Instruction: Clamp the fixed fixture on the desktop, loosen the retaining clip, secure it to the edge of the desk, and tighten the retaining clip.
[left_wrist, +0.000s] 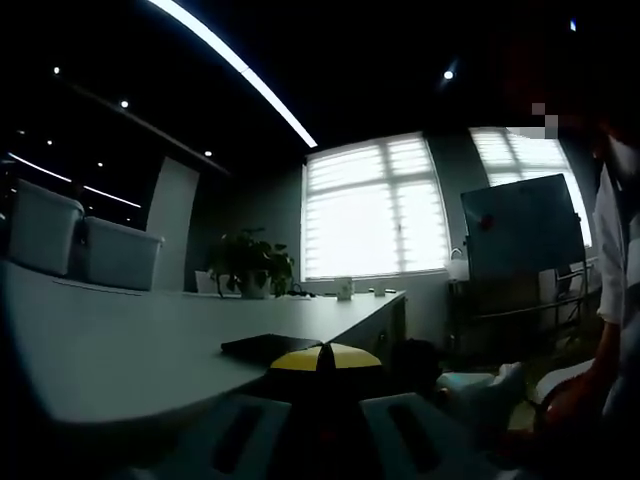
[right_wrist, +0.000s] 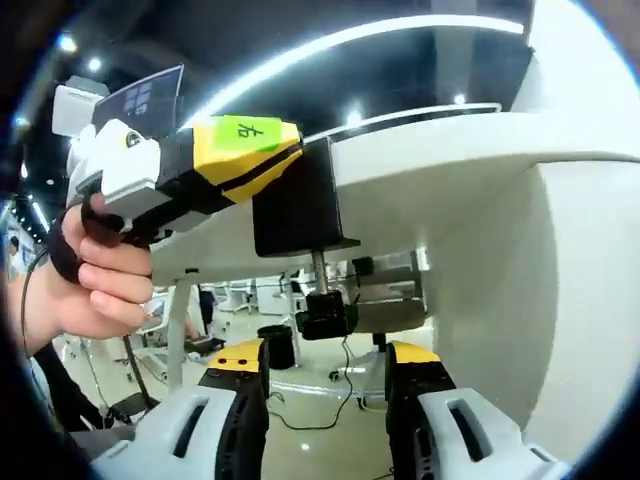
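**Clamp hooked on desk edge, screw knob waiting below**

In the right gripper view, the black clamp (right_wrist: 300, 205) is seen seated over the edge of the white desk (right_wrist: 470, 150), its threaded screw (right_wrist: 319, 272) hanging down to a dark knob (right_wrist: 326, 312) under the desktop. The clamp body is held by the left gripper (right_wrist: 262, 160), which is closed on it, a hand (right_wrist: 100, 275) wrapped round the handle. The right gripper (right_wrist: 325, 385) is spread wide, its jaws standing to either side just below the knob, touching nothing.

In the left gripper view, a flat black part of the clamp (left_wrist: 270, 346) is seen lying on the desktop (left_wrist: 120, 345) just ahead of the yellow nose.

The clamp is judged rigid metal, fairly heavy for its bulk and not fragile. The knob is small and probably smooth, so slipping is likely; it is best taken squarely across its sides, with the body steadied.
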